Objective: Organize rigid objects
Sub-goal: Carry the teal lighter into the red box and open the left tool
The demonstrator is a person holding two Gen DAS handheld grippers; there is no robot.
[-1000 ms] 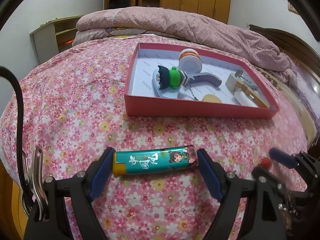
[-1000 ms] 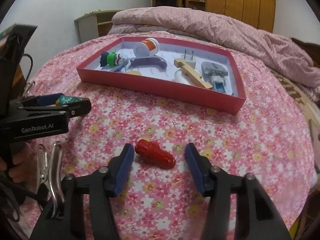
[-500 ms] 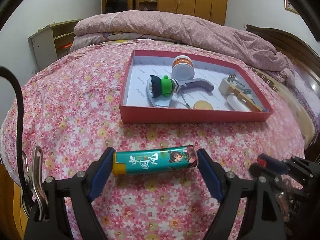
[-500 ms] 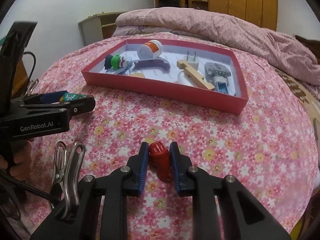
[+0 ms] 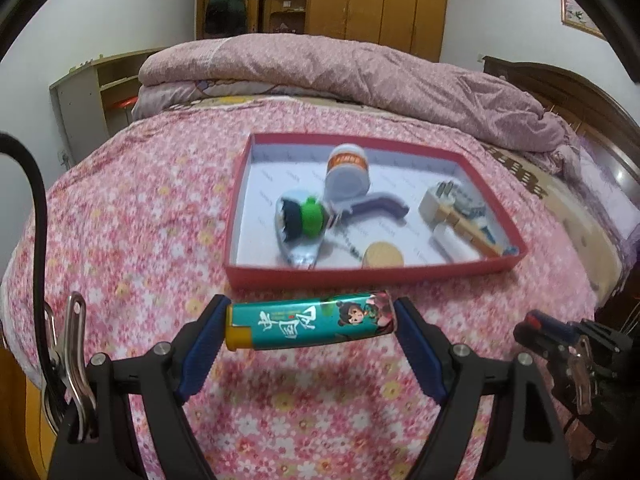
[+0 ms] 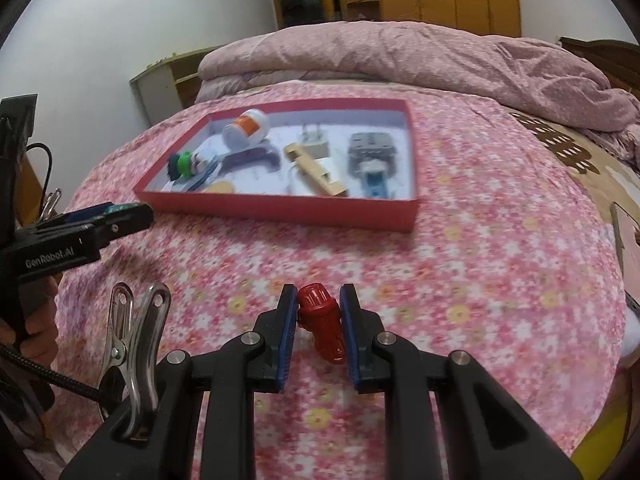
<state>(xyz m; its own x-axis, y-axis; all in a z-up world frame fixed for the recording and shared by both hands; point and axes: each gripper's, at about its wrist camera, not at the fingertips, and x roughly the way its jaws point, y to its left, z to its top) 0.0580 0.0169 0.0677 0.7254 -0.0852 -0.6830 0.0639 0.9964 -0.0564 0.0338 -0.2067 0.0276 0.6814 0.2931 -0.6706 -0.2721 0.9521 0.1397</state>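
"GenRobot.AI" is showing in white on the left claw (image 6: 120,216), seen from the right wrist view. The left claw (image 5: 312,320) is gripping a teal lighter (image 5: 310,323) endwise, just in front of the red tray (image 5: 360,274); the lighter's large printed characters are unreadable. The right claw (image 6: 319,308), angled downward, is pinching a red cap-shaped piece (image 6: 321,320) narrowly, nearer than the tray's front wall (image 6: 280,210). The flowered bedspread (image 6: 480,280) is lying open between the claws and the tray.
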